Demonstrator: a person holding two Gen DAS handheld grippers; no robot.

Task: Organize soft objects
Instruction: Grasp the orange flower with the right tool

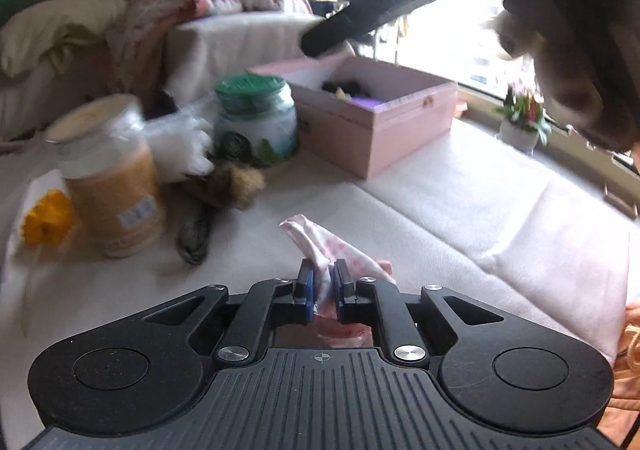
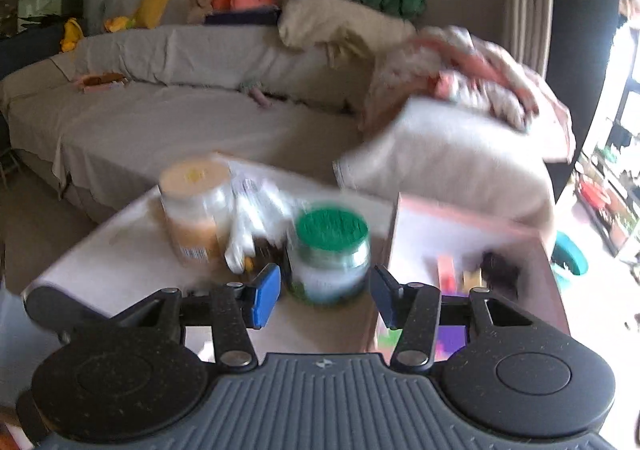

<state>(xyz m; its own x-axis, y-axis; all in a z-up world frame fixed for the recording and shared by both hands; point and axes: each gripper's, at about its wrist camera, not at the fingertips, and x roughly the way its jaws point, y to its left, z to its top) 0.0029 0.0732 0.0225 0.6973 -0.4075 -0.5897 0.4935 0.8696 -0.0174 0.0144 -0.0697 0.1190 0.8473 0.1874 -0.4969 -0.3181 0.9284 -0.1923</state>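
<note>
With the left gripper (image 1: pixel 325 282) jaws pinched narrow on the pink dotted cloth (image 1: pixel 320 240), lift it clear of the surface toward the pink box (image 1: pixel 376 118) at one o'clock, while the right gripper (image 2: pixel 326 292) hangs with jaws wide.

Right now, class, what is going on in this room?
A person is tidying soft things with two hand-held claws. The left claw is shut on a pink dotted cloth over the white cushion. The right claw is open and holds nothing, hovering near the green-lidded jar and the open pink box, which already holds a few items. Both views are blurred.
</note>
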